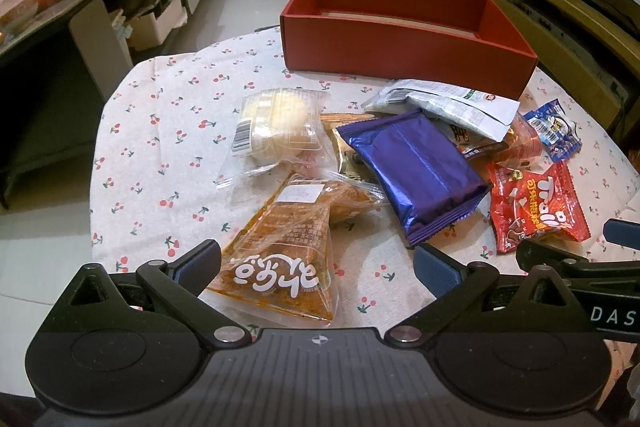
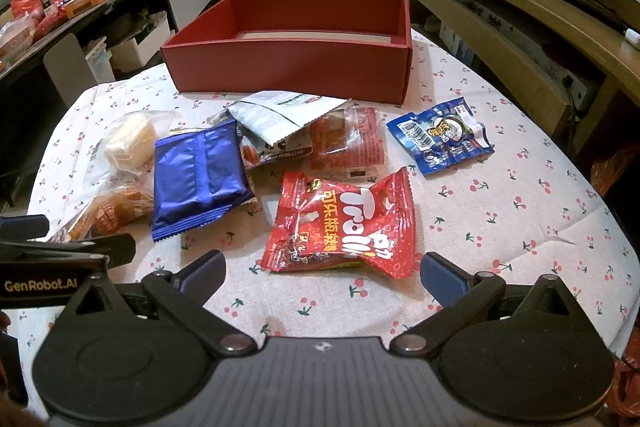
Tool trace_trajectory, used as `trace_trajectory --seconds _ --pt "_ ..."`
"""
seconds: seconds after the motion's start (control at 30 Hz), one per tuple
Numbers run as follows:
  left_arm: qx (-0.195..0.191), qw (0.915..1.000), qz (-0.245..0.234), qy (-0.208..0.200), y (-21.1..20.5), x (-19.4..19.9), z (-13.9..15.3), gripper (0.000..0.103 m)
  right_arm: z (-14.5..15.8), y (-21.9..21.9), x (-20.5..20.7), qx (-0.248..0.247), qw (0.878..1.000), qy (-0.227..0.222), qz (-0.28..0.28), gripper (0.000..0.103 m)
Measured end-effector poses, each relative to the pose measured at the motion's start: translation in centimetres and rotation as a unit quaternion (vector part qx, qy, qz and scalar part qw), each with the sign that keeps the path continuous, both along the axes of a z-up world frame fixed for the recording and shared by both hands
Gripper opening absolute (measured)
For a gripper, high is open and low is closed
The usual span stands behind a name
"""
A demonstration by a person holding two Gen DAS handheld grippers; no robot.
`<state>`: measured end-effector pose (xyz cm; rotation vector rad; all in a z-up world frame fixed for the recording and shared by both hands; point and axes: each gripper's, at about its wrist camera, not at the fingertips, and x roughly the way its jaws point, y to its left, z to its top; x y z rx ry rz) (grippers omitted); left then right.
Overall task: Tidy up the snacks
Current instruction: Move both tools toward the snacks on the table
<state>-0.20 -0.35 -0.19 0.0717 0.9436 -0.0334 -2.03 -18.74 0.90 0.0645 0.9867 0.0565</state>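
Two grippers gape wide and hold nothing. The right gripper [image 2: 320, 269] sits just behind the crinkly red gummy packet [image 2: 340, 225] lying wide across the cherry-print tablecloth [image 2: 520, 219]. The left gripper [image 1: 318, 263] is farther off, by the clear orange snack bag [image 1: 280, 267].

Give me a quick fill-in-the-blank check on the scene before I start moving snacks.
1. The box behind the snacks is coloured ____.
2. Both the left claw and the right claw stand ____.
3. The snack nearest the right claw is the red ____ bag.
4. The cloth on the table is printed with ____.

Missing words: red; open; Trolli; cherries
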Motion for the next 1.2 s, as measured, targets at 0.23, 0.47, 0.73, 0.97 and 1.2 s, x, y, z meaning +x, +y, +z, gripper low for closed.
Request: trace_trajectory --seconds 0.23,0.47,0.73,0.97,1.2 --pt "0.001 1.0 0.0 0.0 0.0 0.0 0.0 0.103 -0.1 0.1 0.0 0.0 1.0 0.0 0.001 0.103" --pt "0.002 1.0 -0.003 -0.003 0.1 0.0 0.0 0.102 -0.1 0.2 0.0 -0.001 1.0 0.001 0.004 0.103" --pt "0.004 1.0 0.002 -0.003 0.3 0.0 0.0 0.101 0.1 0.6 0.2 -0.001 1.0 0.001 0.011 0.103" --pt "0.004 1.0 0.005 -0.003 0.5 0.0 0.0 0.1 0.2 0.9 0.3 -0.002 1.0 0.001 0.014 0.103" --pt "0.005 1.0 0.005 -0.003 0.5 0.1 0.0 0.1 0.2 1.0 0.4 -0.003 1.0 0.002 0.014 0.103"
